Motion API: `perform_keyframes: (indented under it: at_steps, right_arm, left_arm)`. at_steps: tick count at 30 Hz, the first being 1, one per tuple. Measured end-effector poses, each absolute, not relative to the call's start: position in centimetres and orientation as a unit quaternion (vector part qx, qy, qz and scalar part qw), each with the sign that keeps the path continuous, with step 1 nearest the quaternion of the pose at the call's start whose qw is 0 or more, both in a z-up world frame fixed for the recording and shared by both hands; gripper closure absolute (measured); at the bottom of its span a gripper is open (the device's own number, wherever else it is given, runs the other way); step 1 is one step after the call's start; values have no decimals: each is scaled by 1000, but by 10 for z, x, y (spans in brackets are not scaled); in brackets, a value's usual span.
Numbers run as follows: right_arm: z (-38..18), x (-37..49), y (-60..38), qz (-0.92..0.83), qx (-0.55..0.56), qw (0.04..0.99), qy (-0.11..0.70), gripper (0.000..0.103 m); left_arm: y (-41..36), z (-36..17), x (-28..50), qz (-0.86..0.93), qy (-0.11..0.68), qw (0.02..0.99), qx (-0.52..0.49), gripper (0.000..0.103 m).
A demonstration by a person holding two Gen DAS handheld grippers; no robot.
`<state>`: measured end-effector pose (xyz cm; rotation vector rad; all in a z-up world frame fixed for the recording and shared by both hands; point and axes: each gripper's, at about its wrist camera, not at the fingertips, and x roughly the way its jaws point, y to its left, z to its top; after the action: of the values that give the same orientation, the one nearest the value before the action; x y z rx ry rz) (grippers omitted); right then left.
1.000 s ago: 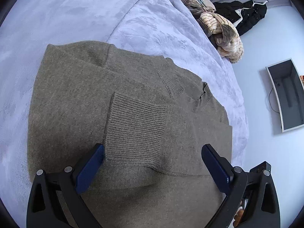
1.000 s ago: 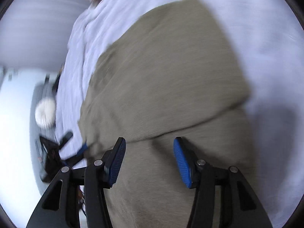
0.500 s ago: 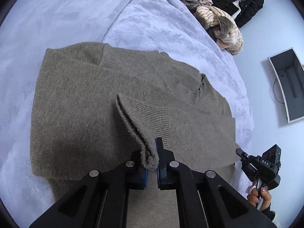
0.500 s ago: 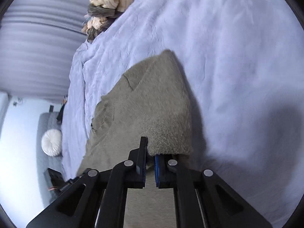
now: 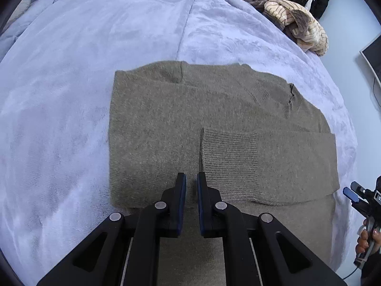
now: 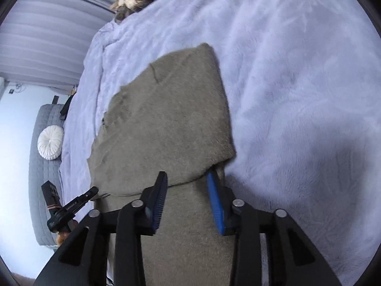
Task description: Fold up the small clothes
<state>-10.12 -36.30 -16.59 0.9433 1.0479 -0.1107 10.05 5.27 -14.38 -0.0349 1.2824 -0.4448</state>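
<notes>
On the bed (image 5: 95,47), sweater (image 5: 190,109) lies half-folded; left gripper (image 5: 191,186) nearly closed, empty; right gripper (image 6: 188,190) open. Align edges before pressing.

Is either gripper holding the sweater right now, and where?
Neither. The left gripper has its jaws nearly shut with nothing between them, just short of the sweater's cuff. The right gripper is open above the folded edge.

sweater (image 5: 214,124) near hem hidden under left gripper (image 5: 191,186), monitor (image 5: 373,54) cropped at frame edge
</notes>
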Motion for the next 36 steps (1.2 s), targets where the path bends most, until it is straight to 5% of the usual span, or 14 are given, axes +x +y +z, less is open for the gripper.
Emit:
perform_keyframes:
  at_steps: [9,10,11,18,23,36]
  right_arm:
    - [-190,-53,-425,-105,469,747,460,48]
    - [-200,-46,-428,-105,475,738,468,53]
    - [-207,-40,-428,-105,481,728,478,94]
    - [-172,-30,-406,-112,341,786,503,95]
    - [-204,-38,-420,-140,362,763,517,95]
    - [-152,-84,-376,-152,320,784,510,87]
  left_arm:
    - [4,-150,104,-224,587,778,5,93]
    - [1,-155,105,-219,593,775,7,93]
    - [-3,-157,105,-217,596,773,7,93]
    - [-7,-168,108,-209,590,780,21,93]
    - [-9,-166,108,-208,581,785,46,93]
    - [31,-144,110,-202,590,782,15,93]
